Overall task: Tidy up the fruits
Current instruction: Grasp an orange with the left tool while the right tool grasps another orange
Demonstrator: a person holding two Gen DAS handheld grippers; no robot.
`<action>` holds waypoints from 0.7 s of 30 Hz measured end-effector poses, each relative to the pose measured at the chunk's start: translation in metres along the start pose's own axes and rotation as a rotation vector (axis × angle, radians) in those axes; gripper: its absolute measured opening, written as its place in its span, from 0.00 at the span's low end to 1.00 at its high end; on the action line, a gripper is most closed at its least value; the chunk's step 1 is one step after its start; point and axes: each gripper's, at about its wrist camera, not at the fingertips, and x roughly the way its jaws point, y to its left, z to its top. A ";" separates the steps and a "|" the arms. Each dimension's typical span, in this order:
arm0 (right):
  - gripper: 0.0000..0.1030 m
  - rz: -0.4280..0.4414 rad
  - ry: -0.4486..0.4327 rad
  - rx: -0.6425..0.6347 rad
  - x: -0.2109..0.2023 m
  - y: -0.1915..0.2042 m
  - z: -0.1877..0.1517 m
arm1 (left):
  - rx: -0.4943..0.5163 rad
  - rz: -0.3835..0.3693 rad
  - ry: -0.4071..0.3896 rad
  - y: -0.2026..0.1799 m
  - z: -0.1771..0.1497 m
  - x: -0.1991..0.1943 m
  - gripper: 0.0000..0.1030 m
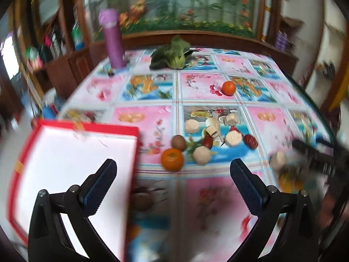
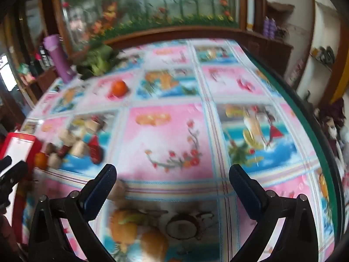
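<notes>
A red-rimmed white box point(image 1: 72, 163) lies at the table's left edge, partly under my open left gripper point(image 1: 173, 172), which holds nothing. Just ahead sit an orange point(image 1: 172, 159), a brown kiwi point(image 1: 178, 142), red dates point(image 1: 250, 140) and several pale round pieces point(image 1: 201, 155). A second orange point(image 1: 229, 88) lies farther back. My right gripper point(image 2: 172, 178) is open and empty over bare cloth; in its view the fruit cluster point(image 2: 72, 146) and the box point(image 2: 19, 150) are far left, the far orange point(image 2: 119, 88) beyond. It also shows at the right edge point(image 1: 316, 155) of the left wrist view.
A purple flask point(image 1: 112, 39) stands at the back left and a leafy green vegetable point(image 1: 172, 54) at the back centre. The patterned tablecloth point(image 2: 170, 135) has printed fruit pictures. The table's green edge point(image 2: 305, 113) curves down the right side. Wooden cabinets lie behind.
</notes>
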 end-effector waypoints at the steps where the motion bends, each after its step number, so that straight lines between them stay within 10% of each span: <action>1: 0.99 0.011 0.005 -0.032 -0.002 0.004 0.005 | 0.035 0.026 -0.011 0.002 0.002 -0.002 1.00; 3: 0.99 0.000 -0.003 -0.113 -0.004 0.017 0.017 | 0.132 0.073 -0.022 -0.001 0.006 -0.001 1.00; 7: 0.99 0.006 -0.032 -0.236 0.001 0.041 0.041 | 0.102 -0.116 0.006 0.005 0.011 0.020 1.00; 10: 0.99 0.007 -0.061 -0.255 0.013 0.056 0.054 | 0.093 -0.124 -0.042 -0.001 0.006 0.037 0.99; 21: 0.94 0.036 0.004 -0.052 0.092 0.060 0.103 | 0.241 -0.129 0.250 0.017 0.034 0.077 0.72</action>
